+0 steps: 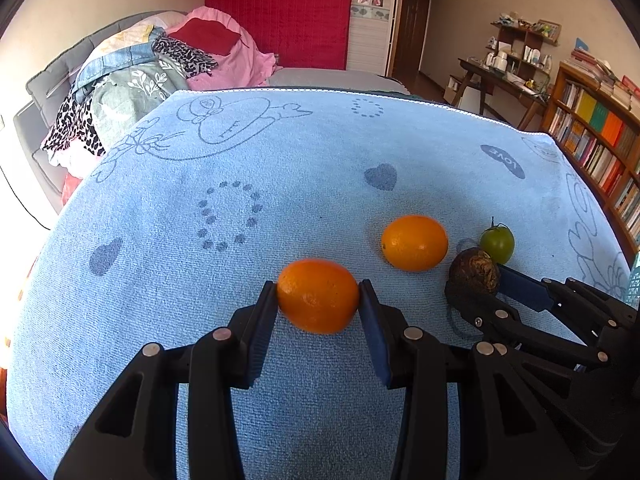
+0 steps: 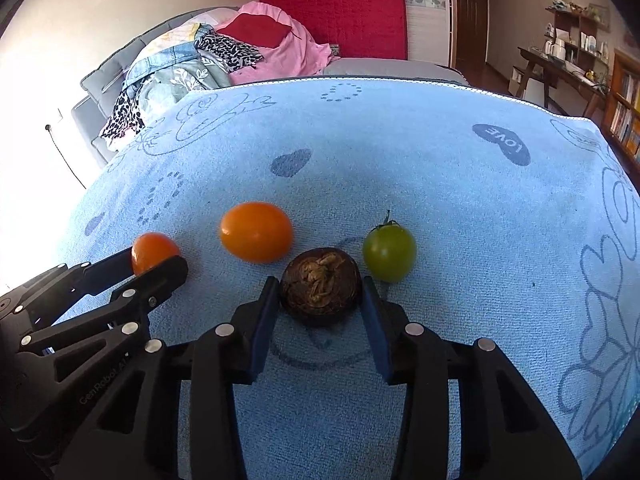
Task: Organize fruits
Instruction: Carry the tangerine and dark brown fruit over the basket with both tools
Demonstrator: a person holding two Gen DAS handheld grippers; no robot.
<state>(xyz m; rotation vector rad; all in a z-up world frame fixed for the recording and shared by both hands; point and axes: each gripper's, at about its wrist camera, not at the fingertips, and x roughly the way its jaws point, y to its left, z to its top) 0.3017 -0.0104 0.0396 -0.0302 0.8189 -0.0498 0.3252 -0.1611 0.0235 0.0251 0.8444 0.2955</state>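
Observation:
My left gripper [image 1: 319,286] is shut on a small orange [image 1: 318,298], both pads pressed against its sides just above the blue towel [image 1: 240,152]. A second orange [image 1: 415,243] lies free on the towel to its right. My right gripper [image 2: 320,286] is shut on a dark brown, rough round fruit [image 2: 320,280], with a pad touching each side. A green tomato [image 2: 389,253] with a stem rests just right of that fruit. In the right wrist view the left gripper [image 2: 156,260] and its orange [image 2: 154,250] sit at the far left.
The towel covers a table whose far edge [image 1: 320,90] borders a bed piled with clothes [image 1: 152,72]. A bookshelf [image 1: 592,140] and a cluttered desk [image 1: 504,76] stand at the right. A teal object [image 1: 634,284] shows at the right edge.

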